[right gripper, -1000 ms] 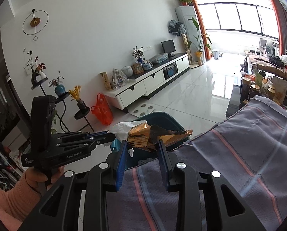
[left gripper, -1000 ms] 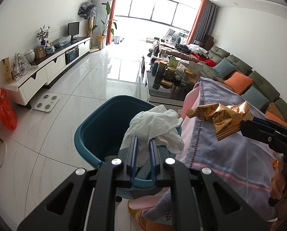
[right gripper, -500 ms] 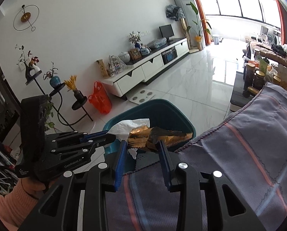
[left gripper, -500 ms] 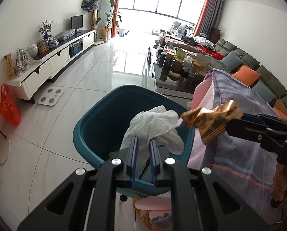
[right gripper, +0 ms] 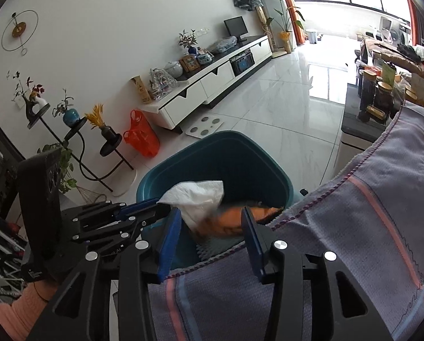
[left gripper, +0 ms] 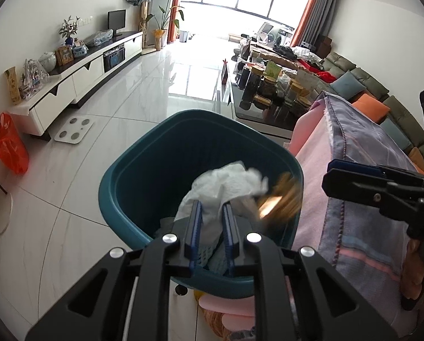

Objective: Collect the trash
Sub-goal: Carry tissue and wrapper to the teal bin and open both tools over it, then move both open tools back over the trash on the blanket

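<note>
A teal bin [left gripper: 143, 170] stands on the floor beside the cloth-covered table; it also shows in the right wrist view [right gripper: 240, 153]. My left gripper [left gripper: 212, 213] is shut on a crumpled white tissue [left gripper: 226, 184] and holds it over the bin; the tissue shows in the right wrist view [right gripper: 197, 196] too. My right gripper [right gripper: 210, 221] is open at the bin's rim. A gold foil wrapper [left gripper: 280, 201] is blurred in mid-air, falling into the bin, free of the open jaws [right gripper: 229, 221].
A table draped in a purple striped cloth [right gripper: 368, 227] lies right of the bin. A glass coffee table with jars [left gripper: 268, 91] and a sofa [left gripper: 368, 91] stand beyond. A white TV cabinet [left gripper: 78, 76], a scale [left gripper: 74, 132] and an orange bag [left gripper: 10, 145] are at left.
My right gripper has opened and let go of the gold wrapper, which now drops into the bin. Both grippers have moved lower over the bin. The left still holds the tissue.
</note>
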`<state>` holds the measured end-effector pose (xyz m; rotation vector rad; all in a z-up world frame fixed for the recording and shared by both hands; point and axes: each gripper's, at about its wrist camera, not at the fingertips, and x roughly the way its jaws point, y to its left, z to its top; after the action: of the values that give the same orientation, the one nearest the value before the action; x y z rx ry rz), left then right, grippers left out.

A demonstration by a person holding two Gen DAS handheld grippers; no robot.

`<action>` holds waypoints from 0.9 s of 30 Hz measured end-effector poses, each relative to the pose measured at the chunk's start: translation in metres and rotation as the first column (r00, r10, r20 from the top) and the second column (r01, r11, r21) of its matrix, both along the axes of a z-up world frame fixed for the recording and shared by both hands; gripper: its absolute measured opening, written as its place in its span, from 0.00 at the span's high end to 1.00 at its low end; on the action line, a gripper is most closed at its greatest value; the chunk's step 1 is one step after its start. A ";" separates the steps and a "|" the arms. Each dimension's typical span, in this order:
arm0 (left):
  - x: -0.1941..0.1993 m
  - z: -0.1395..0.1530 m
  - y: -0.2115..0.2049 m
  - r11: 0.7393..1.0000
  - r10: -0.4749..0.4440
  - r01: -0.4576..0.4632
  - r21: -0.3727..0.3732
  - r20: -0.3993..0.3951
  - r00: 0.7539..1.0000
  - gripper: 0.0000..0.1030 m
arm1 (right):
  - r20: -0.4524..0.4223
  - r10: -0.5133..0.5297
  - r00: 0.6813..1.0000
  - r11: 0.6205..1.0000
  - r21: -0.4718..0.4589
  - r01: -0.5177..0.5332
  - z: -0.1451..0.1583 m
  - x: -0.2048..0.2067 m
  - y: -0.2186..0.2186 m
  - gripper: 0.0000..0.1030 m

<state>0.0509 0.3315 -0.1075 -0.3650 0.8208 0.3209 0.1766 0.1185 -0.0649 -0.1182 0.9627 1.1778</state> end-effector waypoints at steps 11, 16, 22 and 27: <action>-0.005 0.008 -0.008 1.000 -0.008 0.008 -0.001 0.041 0.999 0.68 | 0.002 -0.027 1.000 0.999 0.033 0.026 0.007 -0.002 -0.019 0.56; -0.019 0.034 -0.029 0.997 -0.055 0.048 0.060 0.133 0.990 0.57 | 0.043 -0.041 0.998 0.997 0.067 0.038 0.021 -0.010 -0.040 0.55; -0.028 0.062 -0.069 0.987 -0.150 0.132 0.091 0.239 0.959 0.55 | 0.143 -0.093 0.985 0.991 0.108 0.078 0.043 -0.027 -0.081 0.52; -0.026 0.075 -0.115 0.965 -0.259 0.237 0.109 0.297 0.919 0.49 | 0.195 -0.171 0.966 0.980 0.130 0.148 0.052 -0.036 -0.130 0.52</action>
<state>0.0248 0.2169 -0.0321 -0.2320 0.5368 0.0510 0.1404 -0.0113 -0.0128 -0.0669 0.7080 1.0469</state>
